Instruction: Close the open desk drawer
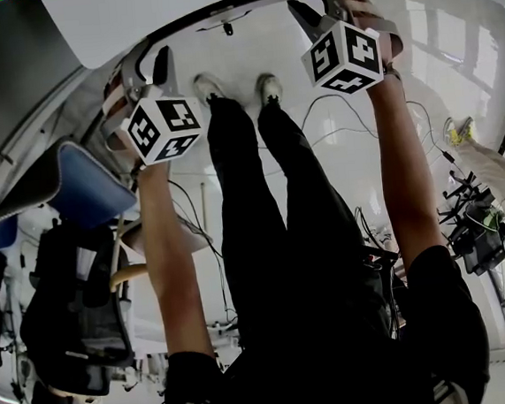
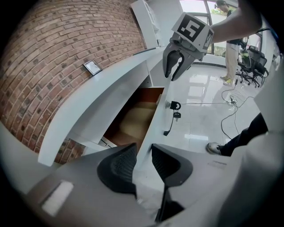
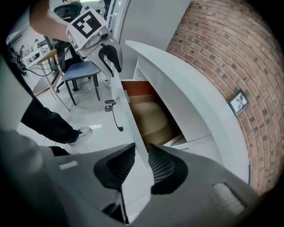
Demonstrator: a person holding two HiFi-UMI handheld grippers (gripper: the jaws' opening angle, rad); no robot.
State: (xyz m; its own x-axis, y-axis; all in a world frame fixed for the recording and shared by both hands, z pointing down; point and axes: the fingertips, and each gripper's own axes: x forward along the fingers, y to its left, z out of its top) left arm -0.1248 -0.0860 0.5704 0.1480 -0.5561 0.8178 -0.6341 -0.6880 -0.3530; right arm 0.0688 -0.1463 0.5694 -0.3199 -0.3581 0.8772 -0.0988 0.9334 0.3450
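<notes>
1. Grip on drawer front [image 2: 153,133]: we have the left gripper [image 2: 144,150] and right gripper [image 3: 142,151] each closed to a narrow gap over its top edge. One sits near each end, so the push should go in square.
2. Position of drawer [image 3: 153,117]: it stands pulled out from under the white desk top [image 2: 102,95], well short of shut.
3. Contents: we see nothing in the wood-lined interior; its rear is hidden under the desk top.
4. Hazard: a key [image 2: 174,106] hangs from the front lock; we judge it clear of both grippers.
</notes>
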